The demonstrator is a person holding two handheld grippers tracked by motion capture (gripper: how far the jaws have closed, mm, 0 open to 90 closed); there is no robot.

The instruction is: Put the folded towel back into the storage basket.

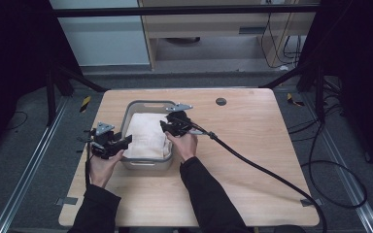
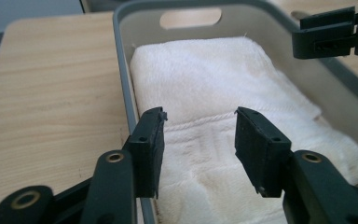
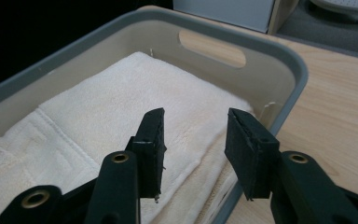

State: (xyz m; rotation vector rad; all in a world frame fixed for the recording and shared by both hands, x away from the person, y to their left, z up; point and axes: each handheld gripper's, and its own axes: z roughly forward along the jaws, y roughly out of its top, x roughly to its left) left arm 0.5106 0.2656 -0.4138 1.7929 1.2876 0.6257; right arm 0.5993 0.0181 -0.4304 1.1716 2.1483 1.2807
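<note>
White folded towel (image 1: 148, 136) lies flat inside the grey bin (image 1: 145, 104), filling most of its floor. The bin sits on the wooden table (image 1: 252, 160), left of centre, long axis running away from me. In my left gripper view the towel (image 2: 214, 93) shows a woven band across its near part, and the bin's far wall (image 2: 242, 18) has an oval handle slot. In my right gripper view the same towel (image 3: 112, 112) shows stacked folded edges along the side nearest the bin wall (image 3: 289, 70).

My left gripper (image 1: 126, 141) is at the bin's left side, near the front corner, jaws pointing across the rim toward the towel. In its own view (image 2: 199, 140) the jaws stand apart with nothing between them; the left jaw sits over the bin's left wall, the right jaw over the towel. State: released, empty.

My right gripper (image 1: 166, 127) is at the bin's right side, jaws aimed inward over the towel's right edge. In its own view (image 3: 195, 144) the jaws are spread, no cloth caught; the left jaw hangs above the towel, the right jaw above the rim. State: released, empty. Whether either gripper's jaws touch towel or rim I cannot tell.

The right gripper's black cable (image 1: 272, 174) trails across the table toward the front right corner. A small dark disc (image 1: 220, 101) is set in the tabletop near the far edge.
</note>
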